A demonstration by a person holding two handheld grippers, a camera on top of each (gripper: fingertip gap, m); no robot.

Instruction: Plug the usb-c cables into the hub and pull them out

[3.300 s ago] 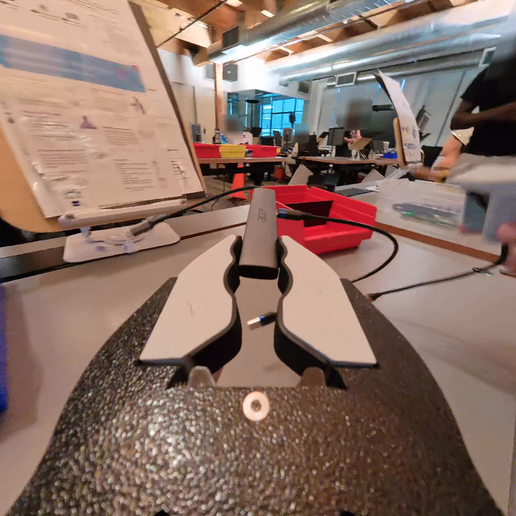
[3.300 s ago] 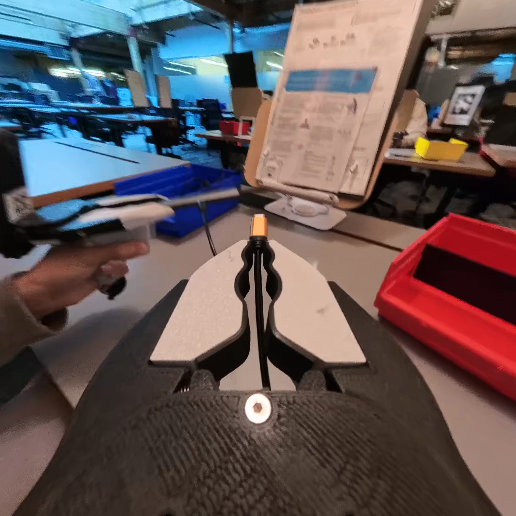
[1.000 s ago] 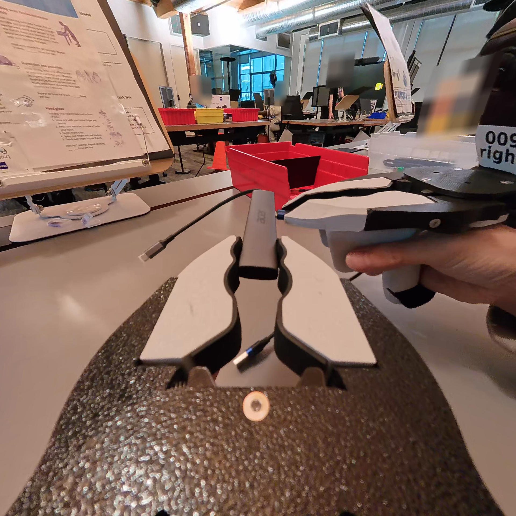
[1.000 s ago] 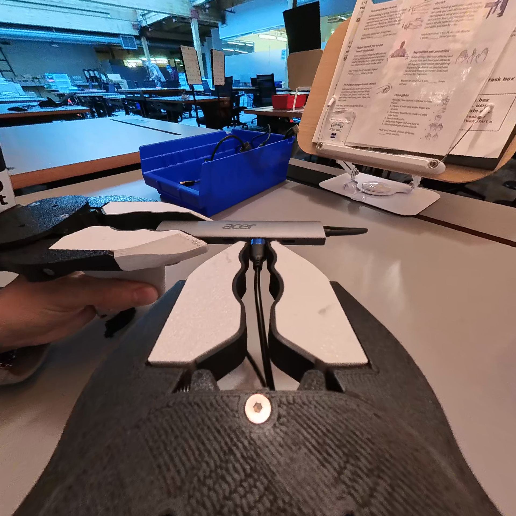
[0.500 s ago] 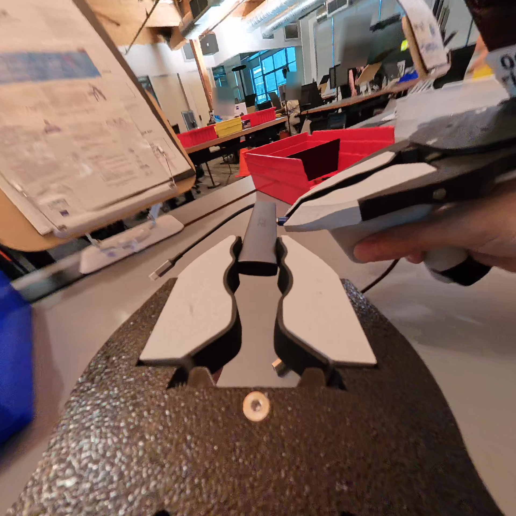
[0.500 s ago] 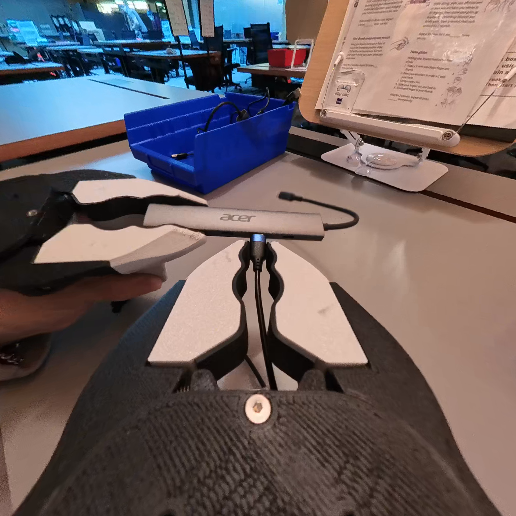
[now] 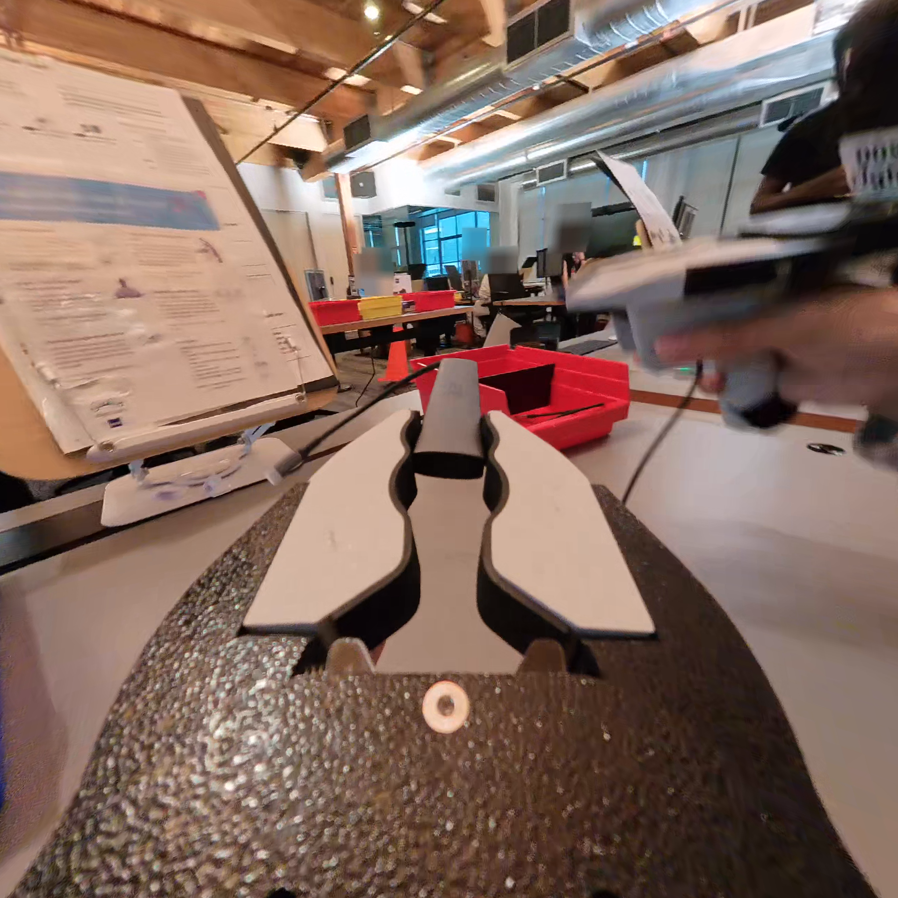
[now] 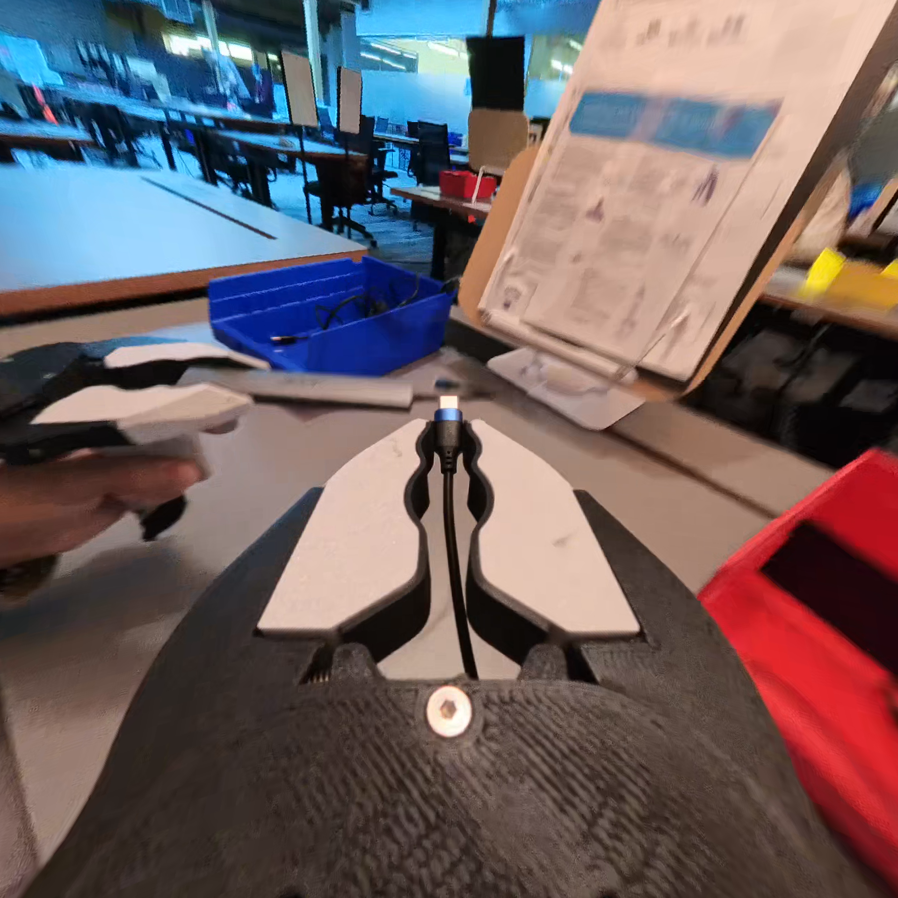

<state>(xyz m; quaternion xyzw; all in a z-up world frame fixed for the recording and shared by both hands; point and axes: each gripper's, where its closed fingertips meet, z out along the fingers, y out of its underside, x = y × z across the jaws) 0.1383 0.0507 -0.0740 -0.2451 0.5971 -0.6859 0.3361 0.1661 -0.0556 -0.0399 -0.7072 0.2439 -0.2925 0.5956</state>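
Note:
My left gripper [image 7: 448, 437] is shut on the near end of a grey hub [image 7: 452, 398] and holds it above the table, pointing away. The hub's own black lead [image 7: 340, 432] hangs off its far end to a silver plug at the left. My right gripper [image 8: 446, 430] is shut on a black usb-c cable with a blue collar [image 8: 446, 423], its plug bare and clear of the hub [image 8: 330, 391], which shows just ahead to the left in the left gripper [image 8: 243, 384]. In the left wrist view the right gripper [image 7: 680, 286] is blurred at upper right, its cable [image 7: 656, 442] hanging down.
A red bin [image 7: 583, 393] stands behind the hub and shows at the right edge in the right wrist view [image 8: 802, 631]. A blue bin [image 8: 340, 320] with cables stands at the far left. A document stand [image 7: 146, 291] with papers leans at the back. Across from one pair of fingers to the other is roughly 12 cm.
The blue-collared plug was in the hub's side port half a second ago; it is now out, and my right gripper has drawn back from the hub. Earlier the right gripper held an orange-collared plug.

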